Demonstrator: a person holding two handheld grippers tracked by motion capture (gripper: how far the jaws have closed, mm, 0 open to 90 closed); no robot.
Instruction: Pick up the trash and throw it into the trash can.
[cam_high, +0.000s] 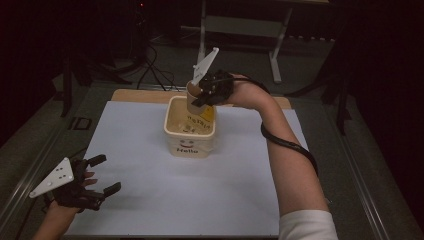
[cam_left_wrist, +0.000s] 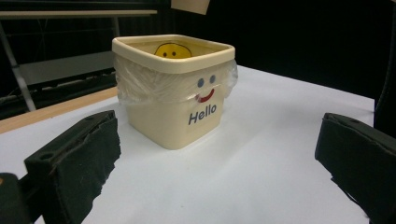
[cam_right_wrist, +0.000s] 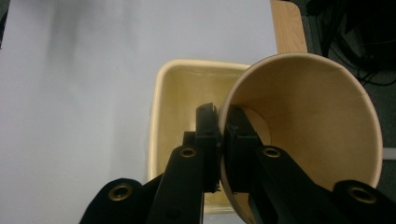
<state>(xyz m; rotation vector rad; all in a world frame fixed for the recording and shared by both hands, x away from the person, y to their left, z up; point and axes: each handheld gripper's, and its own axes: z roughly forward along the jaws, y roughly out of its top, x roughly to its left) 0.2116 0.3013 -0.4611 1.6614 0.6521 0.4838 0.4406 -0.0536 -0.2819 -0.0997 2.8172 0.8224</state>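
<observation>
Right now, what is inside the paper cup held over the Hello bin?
The paper cup, pinched at its rim by the right gripper above the bin, looks empty; one jaw covers part of its inner wall.

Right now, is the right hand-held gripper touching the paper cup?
Touching. In the right gripper view, the right hand-held gripper has its jaws closed on the wall of the paper cup, one jaw inside the rim, one outside.

A cream square tub (cam_high: 190, 131) stands upright and open near the middle of the white surface (cam_high: 150, 190), with clear film under its rim and a smiling face above the word "Hello" on its side. A brown paper cup (cam_right_wrist: 308, 126) hangs tilted over the tub's far edge, its wall pinched between the jaws of the right gripper (cam_right_wrist: 223, 140).
</observation>
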